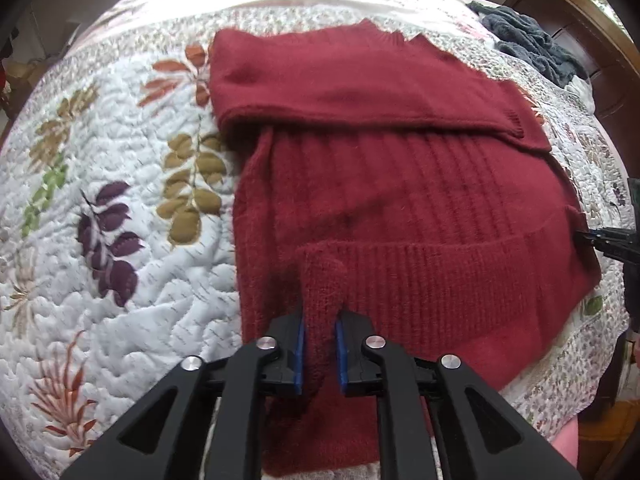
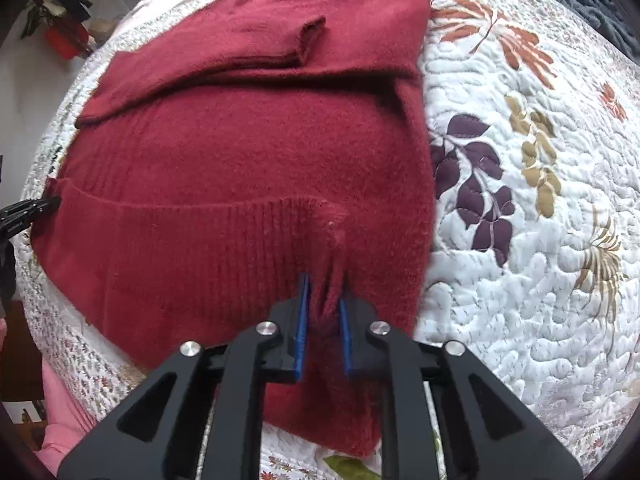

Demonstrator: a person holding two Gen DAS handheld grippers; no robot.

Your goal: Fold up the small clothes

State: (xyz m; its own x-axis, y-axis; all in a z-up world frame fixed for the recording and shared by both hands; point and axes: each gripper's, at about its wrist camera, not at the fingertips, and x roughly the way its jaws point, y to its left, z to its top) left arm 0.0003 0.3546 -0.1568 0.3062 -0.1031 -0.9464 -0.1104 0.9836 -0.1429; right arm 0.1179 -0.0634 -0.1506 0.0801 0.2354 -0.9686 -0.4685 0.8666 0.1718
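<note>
A dark red knitted sweater [image 1: 400, 184] lies flat on a quilted bedspread [image 1: 120, 200], its sleeves folded across the chest. My left gripper [image 1: 320, 320] is shut on a pinch of the ribbed hem at the sweater's near left corner. In the right wrist view the same sweater [image 2: 240, 160] fills the middle, and my right gripper [image 2: 325, 304] is shut on a bunched fold of the ribbed hem near its right edge. Each gripper shows as a black tip at the other view's edge: the right gripper [image 1: 600, 238], the left gripper [image 2: 32, 210].
A dark grey fluffy garment [image 1: 528, 40] lies at the far right of the bed by a wooden headboard [image 1: 580, 12]. The leaf-patterned quilt [image 2: 520, 200] spreads beside the sweater. Pink fabric [image 2: 60, 412] hangs below the bed's near edge.
</note>
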